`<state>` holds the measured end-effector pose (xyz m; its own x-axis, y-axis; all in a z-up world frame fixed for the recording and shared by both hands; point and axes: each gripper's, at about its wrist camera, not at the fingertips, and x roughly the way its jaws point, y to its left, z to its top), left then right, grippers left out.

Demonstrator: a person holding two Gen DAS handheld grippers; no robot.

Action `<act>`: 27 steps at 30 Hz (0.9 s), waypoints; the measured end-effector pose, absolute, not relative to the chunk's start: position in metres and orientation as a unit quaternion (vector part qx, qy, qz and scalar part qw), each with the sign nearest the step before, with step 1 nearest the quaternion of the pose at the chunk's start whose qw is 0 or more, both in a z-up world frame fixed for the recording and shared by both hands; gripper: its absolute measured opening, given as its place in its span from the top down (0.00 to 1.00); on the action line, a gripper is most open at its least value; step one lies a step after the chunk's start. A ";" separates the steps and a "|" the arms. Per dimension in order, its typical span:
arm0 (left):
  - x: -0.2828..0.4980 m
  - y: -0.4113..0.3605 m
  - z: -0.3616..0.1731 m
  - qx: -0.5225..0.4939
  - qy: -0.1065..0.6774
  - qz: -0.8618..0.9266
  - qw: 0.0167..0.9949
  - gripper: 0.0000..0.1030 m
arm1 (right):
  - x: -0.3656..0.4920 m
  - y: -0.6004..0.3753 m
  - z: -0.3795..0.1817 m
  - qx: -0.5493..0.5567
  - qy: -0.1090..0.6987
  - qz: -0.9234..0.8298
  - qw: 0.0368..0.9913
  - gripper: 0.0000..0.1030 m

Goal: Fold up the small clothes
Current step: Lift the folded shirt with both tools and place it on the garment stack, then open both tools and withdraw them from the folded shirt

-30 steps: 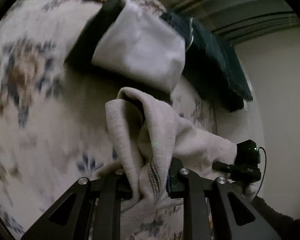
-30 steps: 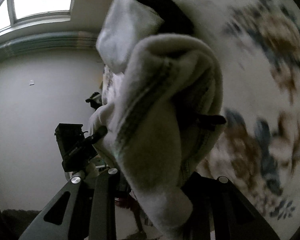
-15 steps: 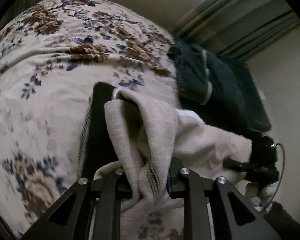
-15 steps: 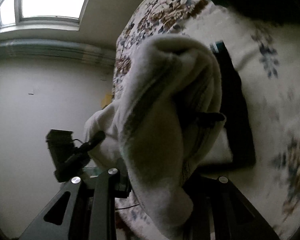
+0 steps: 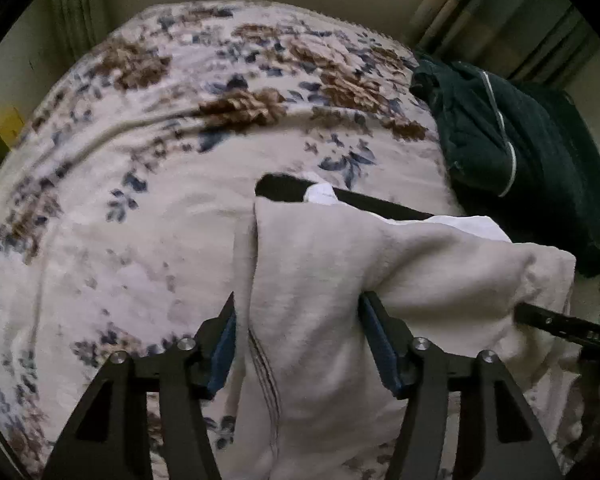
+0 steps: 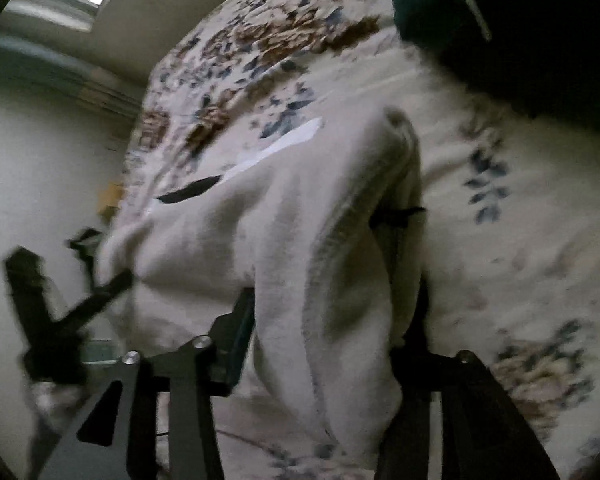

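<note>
On the bed with the floral blanket (image 5: 148,208), the cream fleece garment (image 5: 332,272) now lies lowered over a flat pile of a black piece (image 5: 280,190) and a white piece (image 5: 472,224) whose edges show just beyond its far hem. A second ago the cloth was bunched and lifted between the two tools, with the blanket swinging past in blur; half a second ago it was still pinched tight and narrow in the left one. Now the left gripper (image 5: 300,344) has its fingers (image 5: 222,344) spread wide, the garment passing loosely between them rather than clamped. The right gripper (image 6: 324,332) shows its fingers (image 6: 240,332) likewise parted, with a thick roll of the fleece filling the gap; whether they still press on it I cannot tell, since the far finger is hidden behind cloth. The right view is smeared with motion. A dark green jacket (image 5: 512,148) sits on the bed near the pile, at its far right.

I judge that the carry is over and the release has begun: the folded piece is being set onto the stack. The next concern is drawing both tools back without dragging the soft fleece out of its fold.
</note>
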<state>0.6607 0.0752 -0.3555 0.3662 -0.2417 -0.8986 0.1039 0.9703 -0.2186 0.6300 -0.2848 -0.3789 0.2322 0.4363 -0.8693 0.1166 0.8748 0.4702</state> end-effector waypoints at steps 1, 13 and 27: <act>0.658 0.073 -0.352 -0.051 0.545 -0.097 0.831 0.31 | 0.630 -0.283 -0.374 0.205 0.608 0.089 0.762 0.41; 0.615 0.057 -0.335 -0.012 0.494 -0.050 0.868 0.00 | 0.567 -0.263 -0.314 -0.017 0.548 -0.082 0.833 0.01; 0.486 0.040 -0.267 0.035 0.474 -0.016 0.880 0.00 | 0.448 -0.247 -0.253 -0.017 0.503 -0.102 0.858 0.01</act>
